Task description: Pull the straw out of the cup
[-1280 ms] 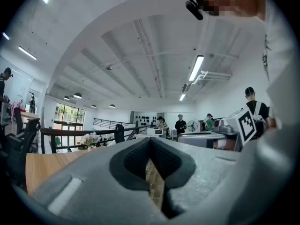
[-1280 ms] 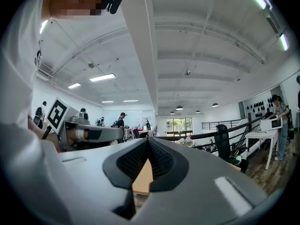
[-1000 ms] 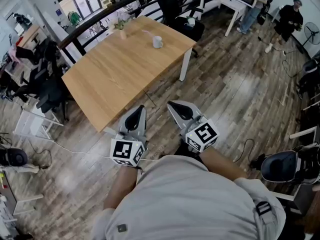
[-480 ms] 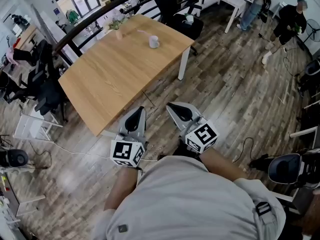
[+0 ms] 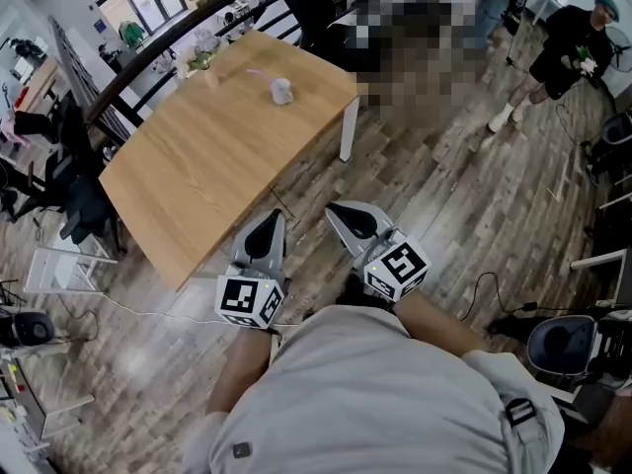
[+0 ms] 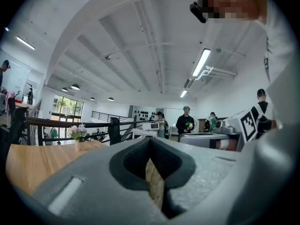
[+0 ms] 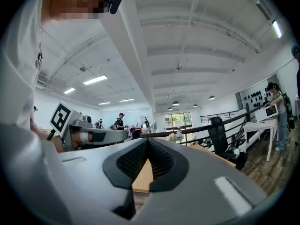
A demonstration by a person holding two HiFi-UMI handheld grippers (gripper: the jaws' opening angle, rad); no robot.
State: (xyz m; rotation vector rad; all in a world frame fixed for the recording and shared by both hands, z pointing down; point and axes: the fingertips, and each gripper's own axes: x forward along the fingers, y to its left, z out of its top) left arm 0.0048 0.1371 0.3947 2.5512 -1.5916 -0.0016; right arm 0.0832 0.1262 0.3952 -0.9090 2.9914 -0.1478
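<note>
A small white cup (image 5: 282,91) with a pink straw (image 5: 261,72) stands near the far end of the wooden table (image 5: 197,166) in the head view. My left gripper (image 5: 277,213) and right gripper (image 5: 333,207) are held side by side in front of my body, over the floor and short of the table's near corner, far from the cup. Both are shut with nothing between the jaws. In the left gripper view the left gripper (image 6: 150,140) points level over the tabletop (image 6: 33,163). The right gripper (image 7: 147,141) does the same. Neither gripper view shows the cup.
A vase of flowers (image 5: 205,65) stands at the table's far edge, close to a black railing (image 5: 148,52). Black chairs (image 5: 79,191) crowd the left side. A person (image 5: 573,38) stands at the far right. A cable (image 5: 118,309) lies on the floor, and another chair (image 5: 563,344) sits at lower right.
In the head view the table and cup have slid left and a little closer as I walk toward them. Both grippers keep their place before my body and stay shut.
</note>
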